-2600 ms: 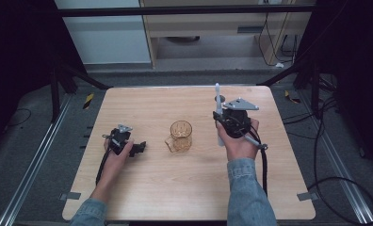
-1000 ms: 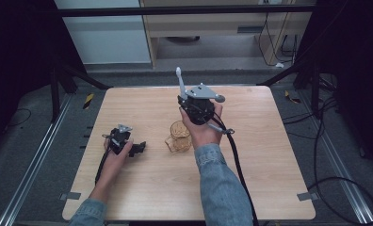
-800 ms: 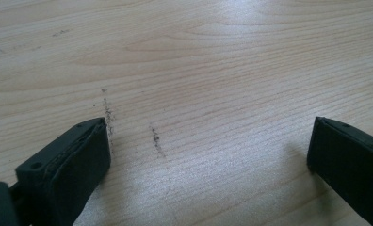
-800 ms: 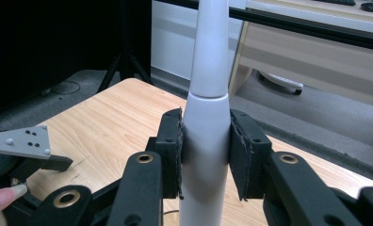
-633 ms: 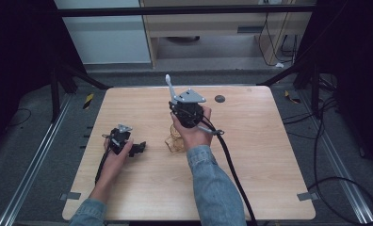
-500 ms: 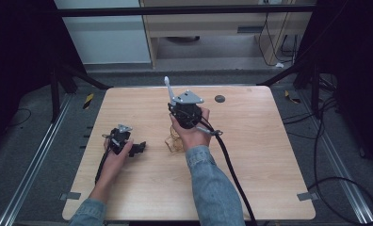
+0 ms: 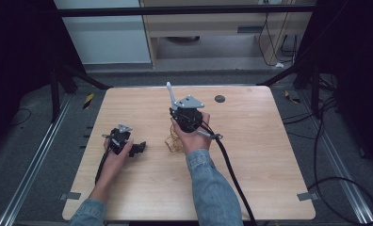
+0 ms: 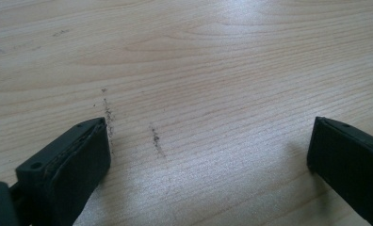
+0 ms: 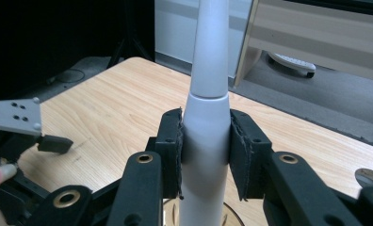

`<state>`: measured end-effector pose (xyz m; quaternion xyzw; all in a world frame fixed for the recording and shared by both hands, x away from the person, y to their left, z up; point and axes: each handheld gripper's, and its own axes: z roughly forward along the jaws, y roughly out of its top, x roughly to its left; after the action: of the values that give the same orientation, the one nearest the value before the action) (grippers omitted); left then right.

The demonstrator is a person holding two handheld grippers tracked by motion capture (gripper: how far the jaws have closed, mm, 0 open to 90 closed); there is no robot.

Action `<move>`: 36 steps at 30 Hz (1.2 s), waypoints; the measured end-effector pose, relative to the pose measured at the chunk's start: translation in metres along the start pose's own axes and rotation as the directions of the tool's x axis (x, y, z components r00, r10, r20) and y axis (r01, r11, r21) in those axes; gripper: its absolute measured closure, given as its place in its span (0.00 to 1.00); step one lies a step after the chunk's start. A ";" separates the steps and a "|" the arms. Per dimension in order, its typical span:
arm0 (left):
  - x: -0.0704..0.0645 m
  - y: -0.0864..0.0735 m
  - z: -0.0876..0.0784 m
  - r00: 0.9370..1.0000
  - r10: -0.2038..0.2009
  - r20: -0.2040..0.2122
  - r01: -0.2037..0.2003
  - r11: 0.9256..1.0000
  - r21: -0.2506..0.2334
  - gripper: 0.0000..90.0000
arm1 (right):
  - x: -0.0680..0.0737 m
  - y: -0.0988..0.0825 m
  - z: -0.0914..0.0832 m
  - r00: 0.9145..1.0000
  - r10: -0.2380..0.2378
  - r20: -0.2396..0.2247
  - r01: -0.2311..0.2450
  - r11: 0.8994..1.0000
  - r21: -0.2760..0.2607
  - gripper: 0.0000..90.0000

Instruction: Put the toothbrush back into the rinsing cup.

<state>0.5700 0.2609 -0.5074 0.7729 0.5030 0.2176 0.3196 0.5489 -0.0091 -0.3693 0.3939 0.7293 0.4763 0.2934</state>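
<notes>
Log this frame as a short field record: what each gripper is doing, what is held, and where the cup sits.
right gripper: shut on the white toothbrush-like tool, which stands upright between the pads
tool position: held above the clear cup, lower end pointing toward it
clear cup: mid-table, mostly hidden under the right hand
left gripper: open, nothing between the jaws, resting low over bare wood
table: light wood, small dark round disc near the far edge
</notes>
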 end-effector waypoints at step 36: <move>0.000 0.000 0.000 1.000 0.003 0.000 -0.003 1.000 0.002 0.00 | -0.002 -0.031 0.011 1.000 0.030 0.008 -0.030 0.998 0.050 0.75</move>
<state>0.5702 0.2611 -0.5073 0.7742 0.5020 0.2173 0.3185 0.5494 -0.0128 -0.4019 0.4138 0.7338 0.4608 0.2792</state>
